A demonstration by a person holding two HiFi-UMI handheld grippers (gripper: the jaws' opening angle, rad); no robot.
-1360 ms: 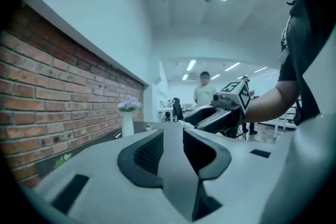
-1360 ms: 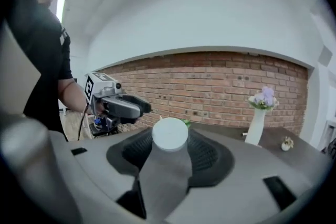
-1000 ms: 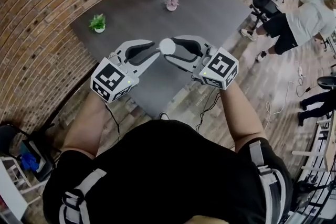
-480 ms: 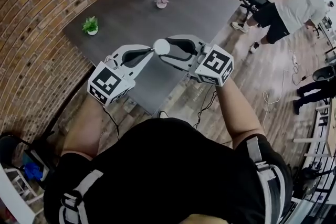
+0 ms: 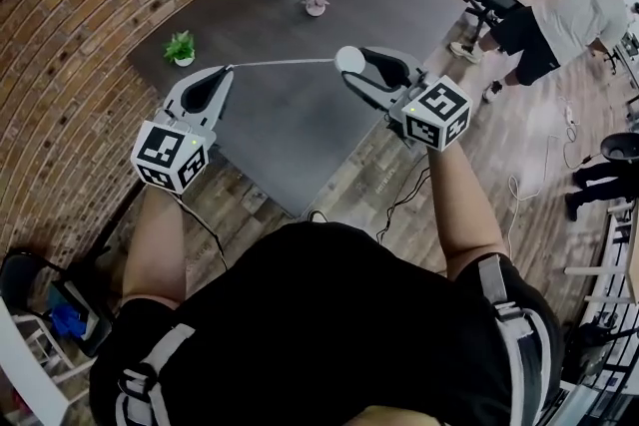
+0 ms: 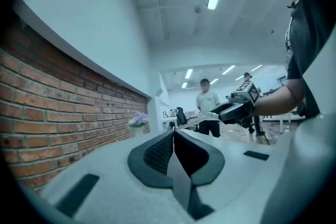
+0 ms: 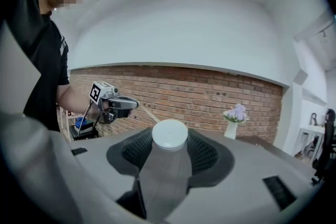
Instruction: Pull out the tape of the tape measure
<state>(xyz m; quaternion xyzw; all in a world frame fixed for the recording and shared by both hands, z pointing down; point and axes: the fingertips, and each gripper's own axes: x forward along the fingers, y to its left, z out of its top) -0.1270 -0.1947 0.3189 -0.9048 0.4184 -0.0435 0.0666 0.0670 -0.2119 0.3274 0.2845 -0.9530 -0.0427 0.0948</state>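
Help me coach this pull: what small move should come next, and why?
Probably draw the left gripper, shut on the thin pale tape, slightly further from the round white tape measure case in the right gripper: only a short length is out.

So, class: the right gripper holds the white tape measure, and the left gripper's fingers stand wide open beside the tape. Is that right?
No. The fingers of the left gripper are shut on the tape, as the left gripper view shows. The right gripper does hold the white tape measure.
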